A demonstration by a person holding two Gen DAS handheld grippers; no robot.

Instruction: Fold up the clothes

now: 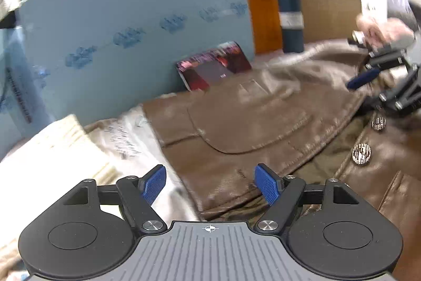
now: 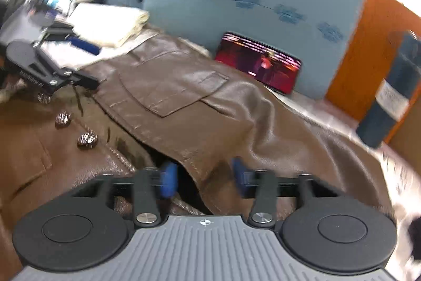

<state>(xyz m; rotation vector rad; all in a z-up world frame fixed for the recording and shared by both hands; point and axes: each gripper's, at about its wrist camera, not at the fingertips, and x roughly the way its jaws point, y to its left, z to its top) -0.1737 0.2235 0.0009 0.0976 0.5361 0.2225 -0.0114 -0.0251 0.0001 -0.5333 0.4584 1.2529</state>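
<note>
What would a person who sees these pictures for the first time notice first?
The eye goes first to the brown leather jacket, spread across the middle of the surface, with its patch pocket and metal buttons. The right gripper has its jaws around a raised fold of the jacket, while the left gripper is open at the near edge. Behind, a lit phone leans on a blue board.

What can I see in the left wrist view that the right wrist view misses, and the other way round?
Only the left wrist view shows the left gripper open over the jacket edge, and a hand holding the other tool. Only the right wrist view shows the right gripper with a jacket fold between its fingers. Both show the brown leather jacket, its metal buttons, the phone against the blue board, the folded cream cloth and the dark bottle.
</note>
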